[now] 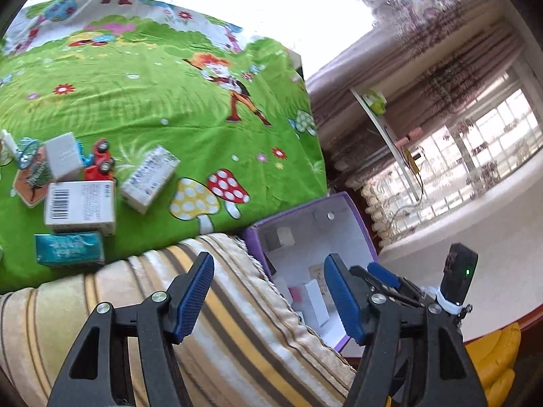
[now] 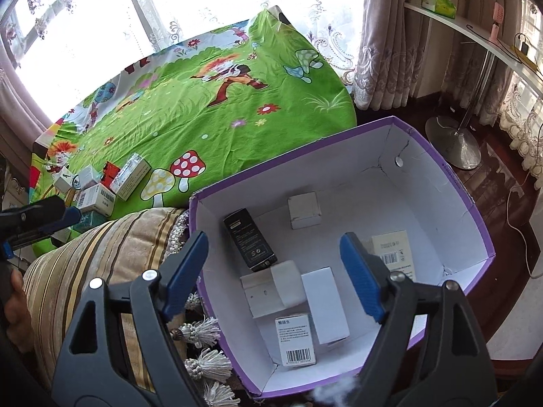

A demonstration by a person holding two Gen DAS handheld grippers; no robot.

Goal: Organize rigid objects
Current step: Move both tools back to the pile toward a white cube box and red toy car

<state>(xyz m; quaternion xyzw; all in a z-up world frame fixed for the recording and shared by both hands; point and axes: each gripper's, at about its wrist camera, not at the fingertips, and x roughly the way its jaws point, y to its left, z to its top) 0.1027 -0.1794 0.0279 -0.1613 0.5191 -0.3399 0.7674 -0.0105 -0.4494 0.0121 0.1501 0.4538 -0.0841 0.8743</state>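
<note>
Boxes are in two places: several small ones already lie inside the purple box, among them a black box and a barcode box, while more small boxes and a red toy car wait on the green cloth. Your right gripper hangs over the purple box with jaws wide apart and holds nothing; your left gripper is also spread and empty, above the striped cushion. You seem between trips, so next you should probably reach to the cloth for another box.
</note>
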